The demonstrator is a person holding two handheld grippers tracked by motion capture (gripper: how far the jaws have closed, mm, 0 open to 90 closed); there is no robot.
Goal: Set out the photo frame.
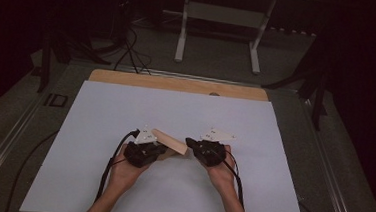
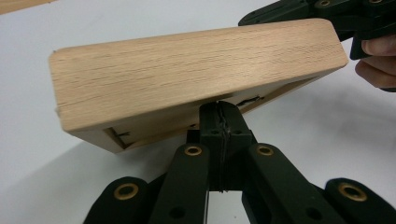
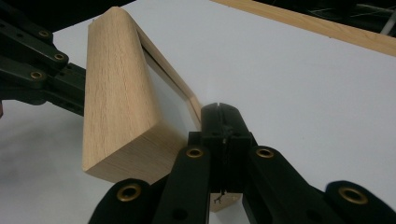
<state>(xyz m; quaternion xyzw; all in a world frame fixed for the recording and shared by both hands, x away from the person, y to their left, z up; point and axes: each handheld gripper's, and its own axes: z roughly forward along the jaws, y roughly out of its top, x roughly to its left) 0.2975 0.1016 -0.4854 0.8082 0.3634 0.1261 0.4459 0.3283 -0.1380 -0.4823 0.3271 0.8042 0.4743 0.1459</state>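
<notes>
Here the wooden box hangs between your two hands, lifted off the white sheet near the middle of the bench, its open underside tilted toward you. Your left claw is pinched tight on the thin edge of its near wall at the left end. Your right claw is clamped the same way on the thin rim at the right end.

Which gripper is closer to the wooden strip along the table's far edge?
Neither clearly: the left gripper and right gripper sit about level, well short of the wooden strip, both clamped on the wooden frame.
</notes>
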